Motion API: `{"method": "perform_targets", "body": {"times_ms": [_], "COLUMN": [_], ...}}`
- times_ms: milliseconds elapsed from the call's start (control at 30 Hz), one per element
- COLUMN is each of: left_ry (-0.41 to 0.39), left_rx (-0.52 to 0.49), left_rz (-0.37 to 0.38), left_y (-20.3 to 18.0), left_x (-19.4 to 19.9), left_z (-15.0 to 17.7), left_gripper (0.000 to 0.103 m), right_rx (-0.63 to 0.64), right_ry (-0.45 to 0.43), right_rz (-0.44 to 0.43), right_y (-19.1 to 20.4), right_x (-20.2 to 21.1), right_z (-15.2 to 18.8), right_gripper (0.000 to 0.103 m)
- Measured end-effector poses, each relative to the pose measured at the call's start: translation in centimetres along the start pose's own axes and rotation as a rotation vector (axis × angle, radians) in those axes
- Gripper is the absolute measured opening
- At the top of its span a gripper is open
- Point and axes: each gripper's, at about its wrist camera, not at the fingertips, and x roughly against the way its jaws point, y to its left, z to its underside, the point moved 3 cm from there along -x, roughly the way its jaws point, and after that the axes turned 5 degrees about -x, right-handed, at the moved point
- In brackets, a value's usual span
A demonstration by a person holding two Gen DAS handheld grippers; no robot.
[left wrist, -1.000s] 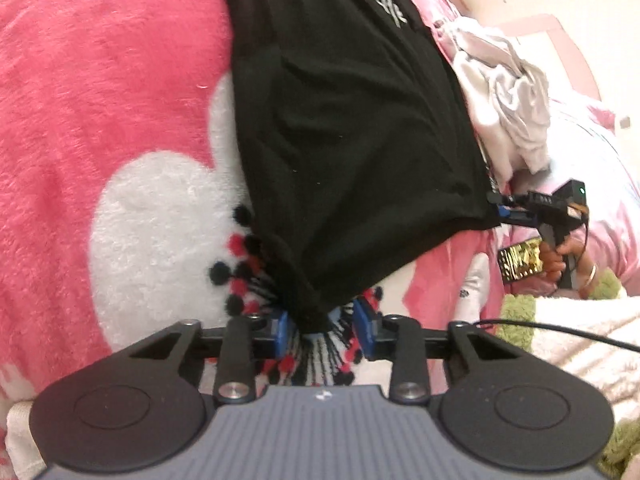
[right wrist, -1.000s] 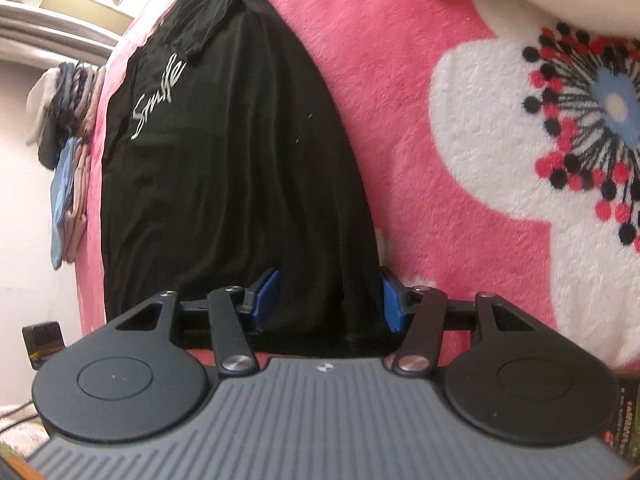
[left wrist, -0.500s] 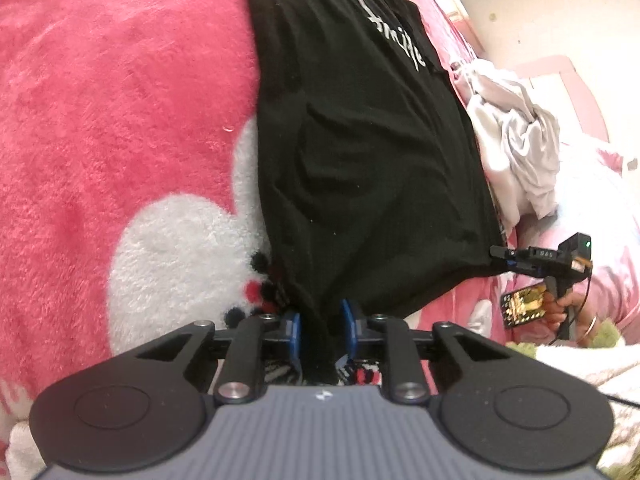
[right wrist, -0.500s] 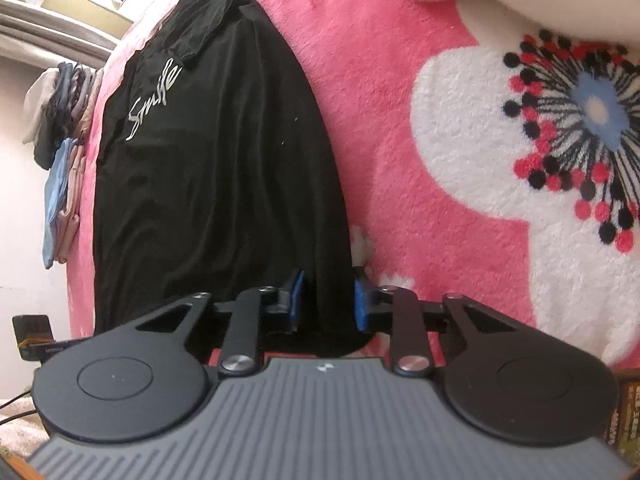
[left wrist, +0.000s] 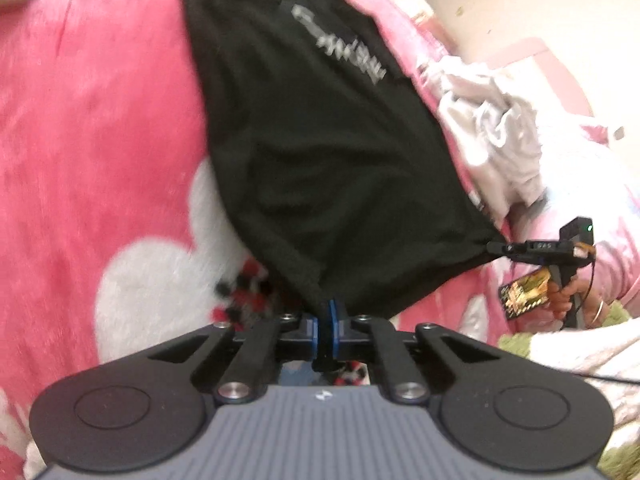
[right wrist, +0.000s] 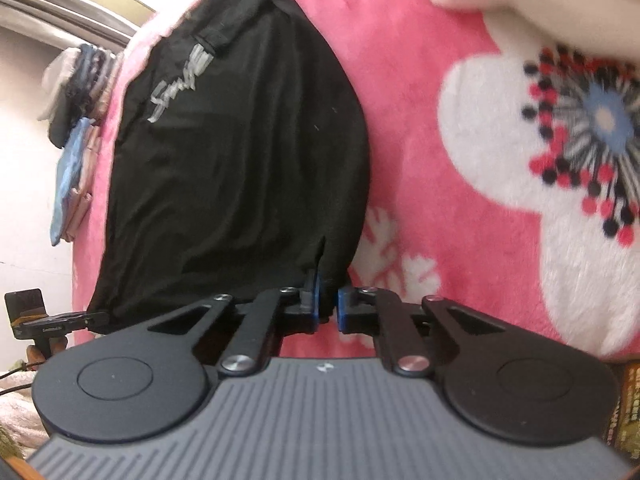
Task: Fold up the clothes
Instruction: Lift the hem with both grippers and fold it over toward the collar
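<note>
Both my claws have just been closing and now pinch the black shirt (left wrist: 320,152): left gripper (left wrist: 328,322) and right gripper (right wrist: 325,304) each clamp a hem corner, shirt spread over the pink blanket (left wrist: 100,140).

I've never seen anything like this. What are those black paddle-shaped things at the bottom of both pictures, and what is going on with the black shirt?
There is no robot here. A person holds a hand-held two-finger gripper in each hand, and each carries a wide-angle camera looking along its fingers, so each picture shows its own gripper's black linkage at the bottom. One picture comes from the left gripper, the other from the right gripper. A black T-shirt with pale lettering lies on a pink flowered blanket. Both grippers have just closed, each pinching a bottom corner of the shirt between blue pads. In the left view you can see the other gripper and the hand holding it. Crumpled white clothes lie beside the shirt.
</note>
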Motion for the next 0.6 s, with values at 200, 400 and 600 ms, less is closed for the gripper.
{"method": "perform_targets", "body": {"times_ms": [200,400,600], "left_ry": [-0.161,-0.304,-0.406], "left_rx": [0.003,-0.010,0.015], "left_rz": [0.019,0.002,-0.052], "left_y": [-0.8,-2.5,-2.0], "left_x": [3.9,6.0,7.0], "left_z": [-3.7,-9.4,-15.4], "left_gripper": [0.006,0.006,0.006], "right_rx": [0.046,0.141,0.260], "right_ry": [-0.096,-0.164,-0.203], "right_rz": [-0.023,-0.009,0.018], "right_y": [2.4,6.5,11.7], "right_x": [2.0,3.2,3.3], "right_z": [-2.6,-6.9,-12.5], "right_gripper": [0.006,0.005,0.005]}}
